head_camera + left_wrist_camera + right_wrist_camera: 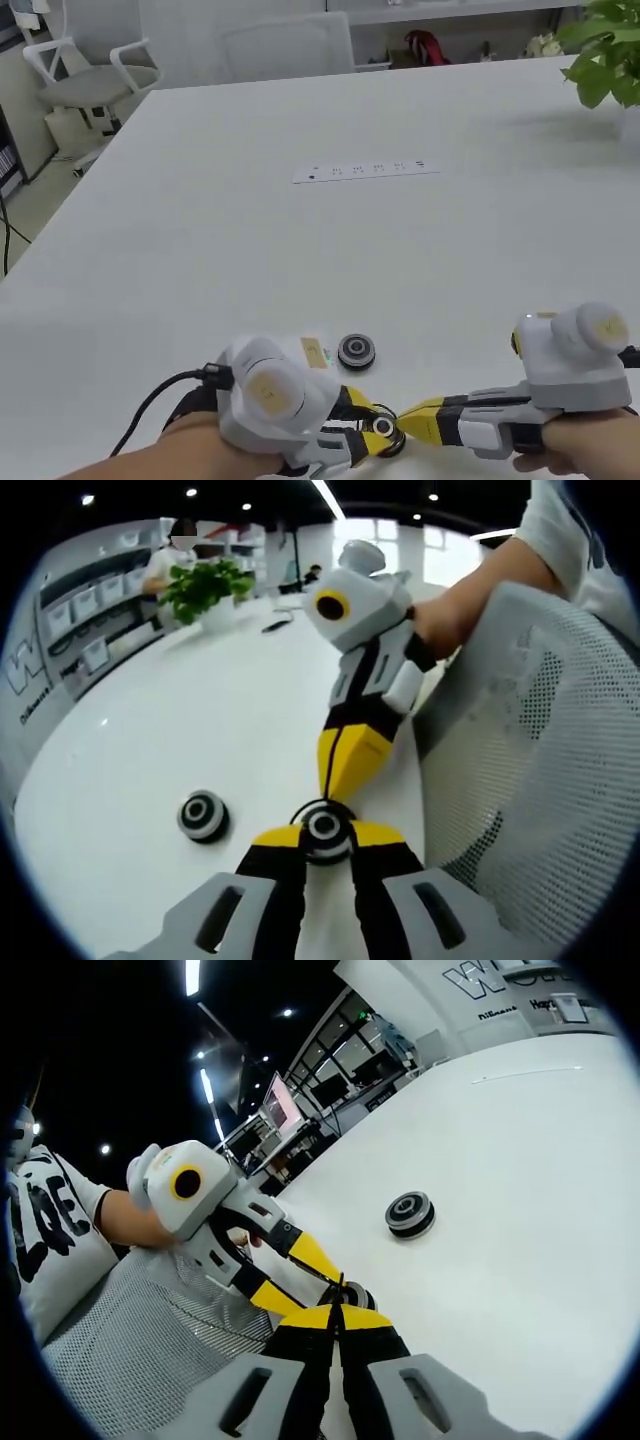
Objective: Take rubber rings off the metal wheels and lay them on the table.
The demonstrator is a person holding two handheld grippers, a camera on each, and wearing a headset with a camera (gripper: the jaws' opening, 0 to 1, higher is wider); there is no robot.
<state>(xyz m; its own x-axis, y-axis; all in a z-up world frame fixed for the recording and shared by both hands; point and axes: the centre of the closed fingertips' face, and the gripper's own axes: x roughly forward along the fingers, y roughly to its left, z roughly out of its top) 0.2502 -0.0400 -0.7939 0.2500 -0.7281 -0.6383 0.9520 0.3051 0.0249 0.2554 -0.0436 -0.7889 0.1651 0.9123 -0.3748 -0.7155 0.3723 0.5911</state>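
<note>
Progress looks nil: left gripper clamps one ringed wheel, right gripper, jaws together, noses its rim; second wheel sits ringed on the counter.

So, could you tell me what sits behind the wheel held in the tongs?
Behind the held wheel, a second metal wheel lies flat on the table, rubber ring on. Its underside is hidden.
</note>
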